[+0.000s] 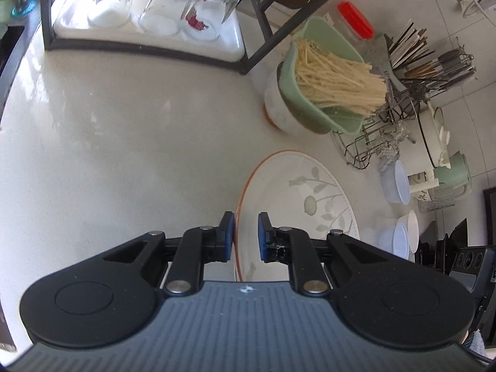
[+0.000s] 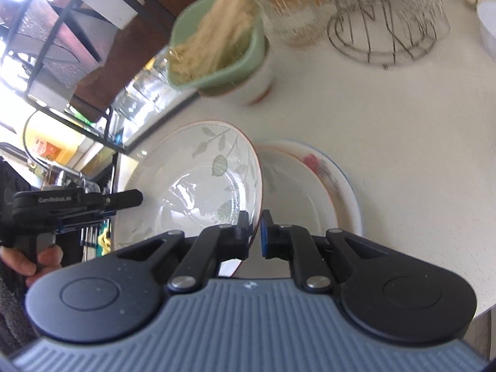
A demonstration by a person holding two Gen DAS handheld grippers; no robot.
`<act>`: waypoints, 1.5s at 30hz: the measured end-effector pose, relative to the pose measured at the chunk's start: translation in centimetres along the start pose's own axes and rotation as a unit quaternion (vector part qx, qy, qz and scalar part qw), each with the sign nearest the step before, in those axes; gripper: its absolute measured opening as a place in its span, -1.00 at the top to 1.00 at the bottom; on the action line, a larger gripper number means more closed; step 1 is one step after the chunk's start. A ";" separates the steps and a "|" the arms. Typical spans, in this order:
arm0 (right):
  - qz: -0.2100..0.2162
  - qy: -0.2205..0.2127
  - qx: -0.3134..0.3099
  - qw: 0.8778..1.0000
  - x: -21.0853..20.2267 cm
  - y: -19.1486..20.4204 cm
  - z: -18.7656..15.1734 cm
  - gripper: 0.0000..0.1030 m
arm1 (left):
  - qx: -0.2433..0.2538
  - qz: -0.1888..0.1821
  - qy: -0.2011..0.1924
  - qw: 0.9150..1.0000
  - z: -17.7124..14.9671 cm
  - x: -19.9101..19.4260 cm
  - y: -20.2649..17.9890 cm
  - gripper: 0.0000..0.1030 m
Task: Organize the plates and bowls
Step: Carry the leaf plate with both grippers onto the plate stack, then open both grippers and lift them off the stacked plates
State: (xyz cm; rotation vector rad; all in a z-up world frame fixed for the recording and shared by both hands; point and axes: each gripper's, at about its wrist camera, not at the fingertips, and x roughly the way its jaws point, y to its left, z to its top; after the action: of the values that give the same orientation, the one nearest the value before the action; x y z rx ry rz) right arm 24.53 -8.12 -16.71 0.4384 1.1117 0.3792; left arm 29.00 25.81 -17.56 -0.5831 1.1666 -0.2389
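1. The leaf-patterned plate (image 2: 204, 183) is tilted up on edge off the countertop (image 2: 403, 170), its face turned toward nine o'clock in the right wrist view; it leans over a floral plate (image 2: 313, 179) lying flat just beside it at three o'clock.
2. The right gripper (image 2: 254, 232) is pinching the leaf plate's rim, one pad on each face, so it looks clenched on the plate; the rim runs from six up to twelve o'clock between the fingers.
3. The left gripper (image 1: 245, 237) straddles the orange-edged rim in its own view; a gap shows on the right pad's side, so I judge it parted and not yet gripping.
4. The move turns on this: the floral plate sits right under the lifted one, toward three o'clock; the right hand is nearer and need only lower it to stack.
5. Further out at twelve o'clock stands a green basket of noodles (image 2: 217, 46) in a white bowl (image 2: 257, 83); beyond it, a wire rack (image 2: 381, 40).
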 end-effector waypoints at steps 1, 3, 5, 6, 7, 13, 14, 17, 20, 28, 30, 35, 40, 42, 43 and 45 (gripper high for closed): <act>-0.001 0.006 -0.004 1.000 0.2 -0.2 -0.1 0.78 | -0.005 0.003 0.001 1.000 -0.3 0.2 -0.1 0.68; -0.001 0.016 -0.010 1.000 0.4 -0.7 -0.5 0.78 | -0.006 0.015 0.005 1.000 -0.8 0.7 -0.3 0.68; 0.001 0.022 -0.013 1.000 0.5 -1.1 -0.5 0.78 | -0.001 0.022 0.009 1.000 -1.1 1.0 -0.8 0.68; 0.001 0.023 -0.017 1.000 0.6 -1.2 -0.5 0.77 | 0.001 0.025 0.009 1.000 -1.2 1.0 -1.0 0.68; 0.002 0.024 -0.022 0.999 0.7 -1.3 -0.4 0.77 | 0.002 0.027 0.008 1.000 -1.2 1.0 -1.1 0.68; 0.003 0.032 -0.040 0.999 1.2 -1.8 -0.3 0.75 | -0.003 0.064 0.002 0.998 -1.6 1.5 -2.2 0.68; 0.000 0.035 -0.044 0.998 1.3 -1.7 -0.4 0.74 | 0.001 0.071 0.003 0.997 -1.7 1.6 -2.5 0.68; -0.009 0.046 -0.055 0.997 1.5 -1.7 -0.6 0.72 | 0.006 0.084 0.004 0.996 -2.2 1.8 -2.9 0.68; -0.008 0.057 -0.057 0.997 1.7 -2.1 -0.7 0.71 | 0.004 0.094 0.006 0.996 -2.7 2.1 -3.2 0.68; -0.040 0.025 -0.104 0.993 0.9 -1.6 -0.7 0.71 | 0.047 0.155 0.000 0.987 -3.8 3.7 -5.7 0.66; -0.041 0.022 -0.112 0.993 0.7 -1.7 -0.7 0.73 | 0.053 0.170 0.000 0.984 -3.9 4.1 -6.2 0.65; -0.035 0.016 -0.120 0.992 0.2 -2.0 -0.5 0.74 | 0.059 0.190 -0.010 0.980 -4.2 3.9 -7.1 0.65; -0.032 0.001 -0.126 0.991 -0.5 -2.2 -0.2 0.74 | 0.051 0.194 -0.018 0.980 -4.4 3.6 -7.3 0.65; -0.033 -0.006 -0.131 0.991 -0.8 -2.2 -0.1 0.74 | 0.046 0.194 -0.020 0.980 -4.7 3.3 -7.2 0.65; -0.035 -0.010 -0.134 0.990 -0.9 -2.2 -0.1 0.74 | 0.047 0.197 -0.020 0.979 -4.8 3.3 -7.3 0.65; -0.043 -0.011 -0.138 0.989 -1.0 -2.2 -0.1 0.73 | 0.046 0.197 -0.025 0.979 -5.0 3.0 -7.1 0.65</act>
State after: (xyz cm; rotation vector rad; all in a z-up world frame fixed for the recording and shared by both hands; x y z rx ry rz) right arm 24.19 -10.51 -17.11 0.1492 1.0340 0.4444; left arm 26.47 16.99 -17.41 -0.2649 1.1906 0.0605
